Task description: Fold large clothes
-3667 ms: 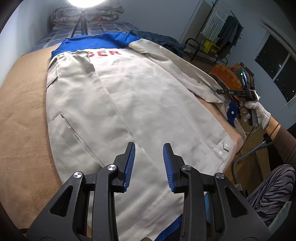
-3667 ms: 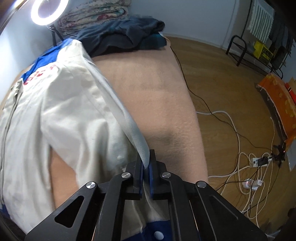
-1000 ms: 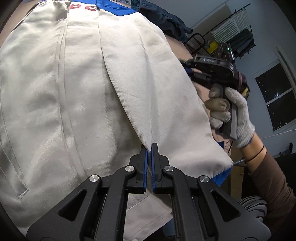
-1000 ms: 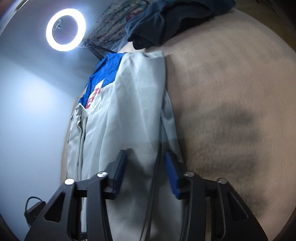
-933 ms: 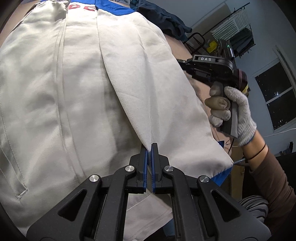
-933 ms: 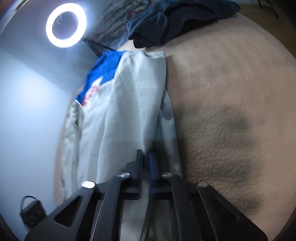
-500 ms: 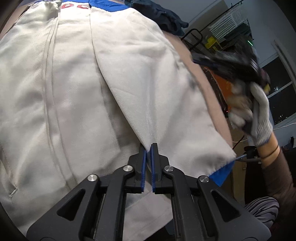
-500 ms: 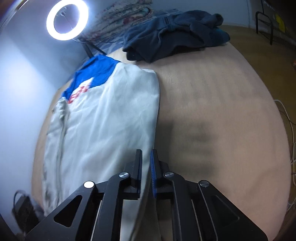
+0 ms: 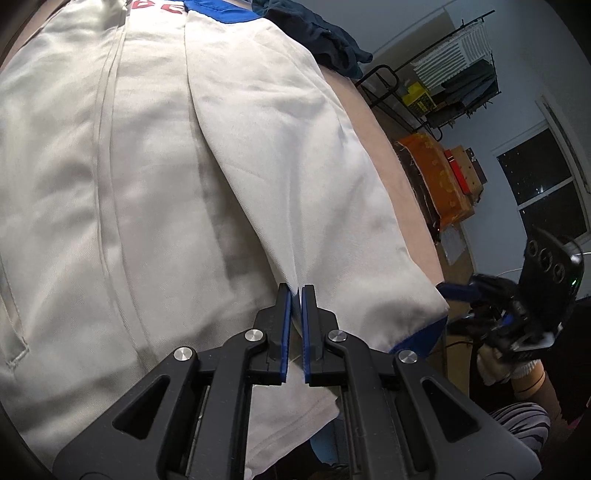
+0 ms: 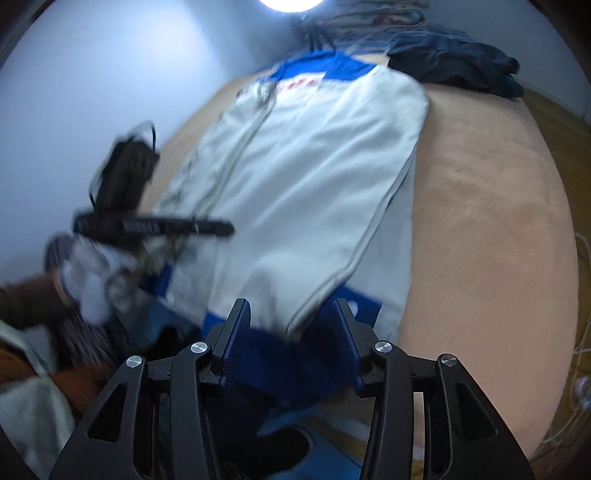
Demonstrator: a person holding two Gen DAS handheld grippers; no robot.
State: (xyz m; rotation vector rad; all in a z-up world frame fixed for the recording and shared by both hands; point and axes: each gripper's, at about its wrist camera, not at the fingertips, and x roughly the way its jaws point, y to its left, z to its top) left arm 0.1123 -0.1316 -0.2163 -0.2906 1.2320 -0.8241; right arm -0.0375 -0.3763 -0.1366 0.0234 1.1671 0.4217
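A large beige jacket (image 9: 140, 155) with blue shoulders and a blue hem lies spread on the tan bed (image 10: 487, 229); it also shows in the right wrist view (image 10: 310, 177). Its right side is folded inward over the body. My left gripper (image 9: 294, 291) is shut on the edge of that folded flap near the hem. My right gripper (image 10: 291, 314) is open, its fingers straddling the blue hem corner (image 10: 280, 350) at the near edge of the bed. In the left wrist view it shows at the right (image 9: 458, 291), beside the blue hem corner.
A dark blue garment pile (image 10: 454, 62) lies at the far end of the bed. A ring light (image 10: 288, 3) shines above it. A clothes rack (image 9: 454, 74) and an orange box (image 9: 439, 177) stand on the floor to the right.
My right gripper let go of the folded sleeve, shut briefly, drew back to the hem and opened again. My left gripper stays shut on the flap edge.
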